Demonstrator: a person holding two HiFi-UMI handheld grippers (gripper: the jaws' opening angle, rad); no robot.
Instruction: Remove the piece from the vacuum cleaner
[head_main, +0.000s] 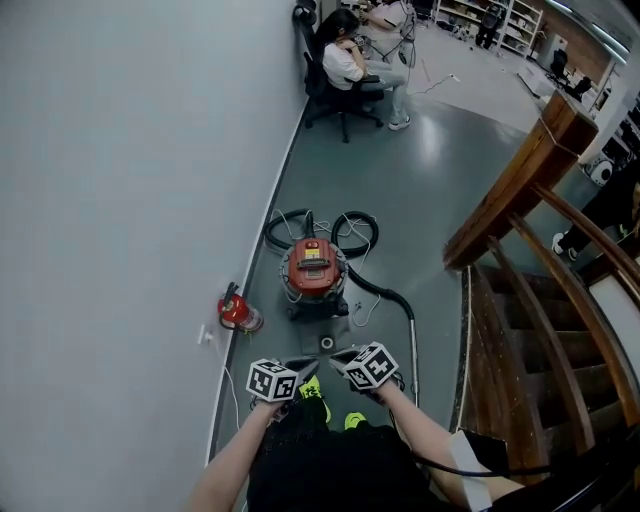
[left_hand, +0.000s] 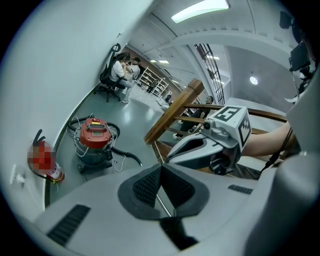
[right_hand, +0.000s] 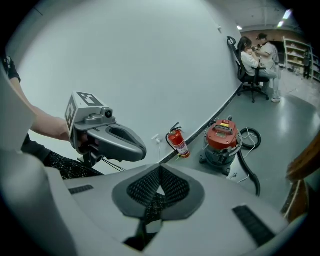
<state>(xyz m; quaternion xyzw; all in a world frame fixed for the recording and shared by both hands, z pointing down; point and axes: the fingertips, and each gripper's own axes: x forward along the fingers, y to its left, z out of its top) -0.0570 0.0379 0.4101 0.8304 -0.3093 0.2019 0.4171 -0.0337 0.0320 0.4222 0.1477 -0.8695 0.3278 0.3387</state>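
Note:
The vacuum cleaner (head_main: 313, 270) has a red lid over a grey drum and stands on the grey floor by the wall, ahead of me. Its black hose (head_main: 384, 291) coils behind it and runs right to a metal wand (head_main: 413, 352). My left gripper (head_main: 305, 366) and right gripper (head_main: 338, 355) are held side by side, well short of the vacuum, both shut and empty. The left gripper view shows the vacuum (left_hand: 94, 141) beyond the shut left gripper (left_hand: 161, 169). In the right gripper view the vacuum (right_hand: 221, 142) stands beyond the shut right gripper (right_hand: 160, 175).
A red fire extinguisher (head_main: 238, 312) stands against the wall left of the vacuum. A wooden staircase (head_main: 540, 300) with a handrail fills the right side. People sit on office chairs (head_main: 345, 65) at the far end. White cables lie around the vacuum's base.

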